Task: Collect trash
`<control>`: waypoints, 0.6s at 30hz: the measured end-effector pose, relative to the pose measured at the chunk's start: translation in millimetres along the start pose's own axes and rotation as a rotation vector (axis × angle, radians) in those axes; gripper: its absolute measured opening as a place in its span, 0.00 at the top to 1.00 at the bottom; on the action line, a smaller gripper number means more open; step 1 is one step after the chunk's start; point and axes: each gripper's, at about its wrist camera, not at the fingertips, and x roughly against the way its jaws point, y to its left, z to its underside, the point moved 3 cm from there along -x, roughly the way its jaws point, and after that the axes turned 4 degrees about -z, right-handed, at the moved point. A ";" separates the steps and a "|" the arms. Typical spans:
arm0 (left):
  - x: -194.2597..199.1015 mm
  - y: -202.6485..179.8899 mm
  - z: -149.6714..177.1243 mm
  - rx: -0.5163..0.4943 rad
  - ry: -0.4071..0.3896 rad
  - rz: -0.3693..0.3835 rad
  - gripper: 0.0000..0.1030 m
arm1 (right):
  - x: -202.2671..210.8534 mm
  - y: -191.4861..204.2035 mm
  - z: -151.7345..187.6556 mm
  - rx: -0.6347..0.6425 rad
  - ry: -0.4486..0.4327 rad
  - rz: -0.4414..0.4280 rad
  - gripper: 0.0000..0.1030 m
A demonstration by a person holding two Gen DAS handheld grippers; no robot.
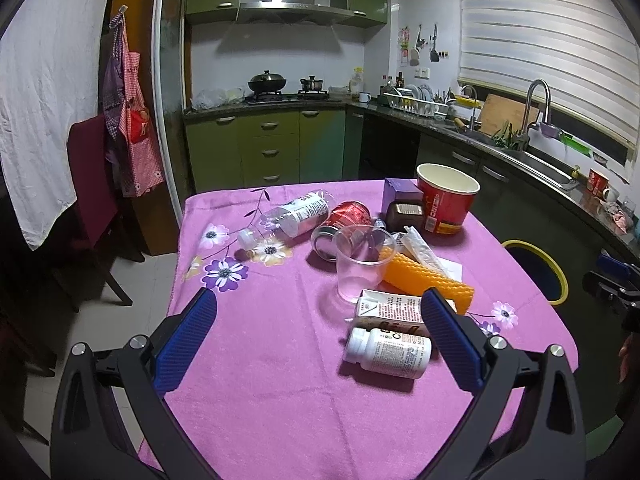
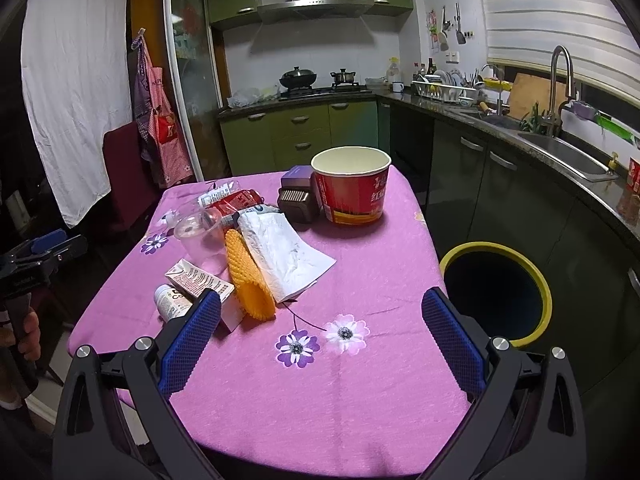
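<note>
Left wrist view looks down over a table (image 1: 256, 360) under a pink flowered cloth, with the left gripper (image 1: 320, 320) hanging above the near edge, its blue-padded tongs spread wide and holding nothing. The right gripper (image 2: 320, 320) is likewise wide apart and empty above the cloth. Nothing appears collected yet, so the step in hand is likely a first pick. The white pill bottle (image 1: 387, 353) lies on its side nearest the left tongs, touching a small drink carton (image 1: 390, 312); to take it cleanly, the tongs should straddle the bottle across its width and close on the body, not the cap, so it does not roll off or drag the carton. Behind these sit a clear plastic cup (image 1: 362, 264) upright, an orange bumpy sleeve (image 1: 428, 280) with crumpled white paper (image 2: 280, 252) over it, a red can (image 1: 344, 220) and a clear water bottle (image 1: 288, 216) both lying down, a brown box (image 1: 406, 216), a purple box (image 1: 400, 192) and a red paper bucket (image 1: 446, 200) standing at the far side. The bin (image 2: 548, 300), dark with a yellow rim, stands open just beside the table's right edge, handier to the right gripper.
</note>
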 end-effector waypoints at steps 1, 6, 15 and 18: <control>0.2 0.0 0.3 -0.001 -0.004 -0.004 0.06 | -0.2 -0.5 -0.1 -0.002 0.001 -0.002 0.04; -0.8 -2.2 0.8 -0.010 -0.005 -0.018 0.06 | -2.7 -1.7 0.3 -0.009 0.002 0.001 0.04; 2.0 3.1 -1.2 0.042 -0.029 -0.010 0.06 | -3.4 -2.5 0.6 -0.014 0.001 0.001 0.04; 3.1 2.1 -1.8 0.030 -0.033 -0.030 0.06 | -3.1 -2.7 0.8 -0.019 -0.002 0.002 0.04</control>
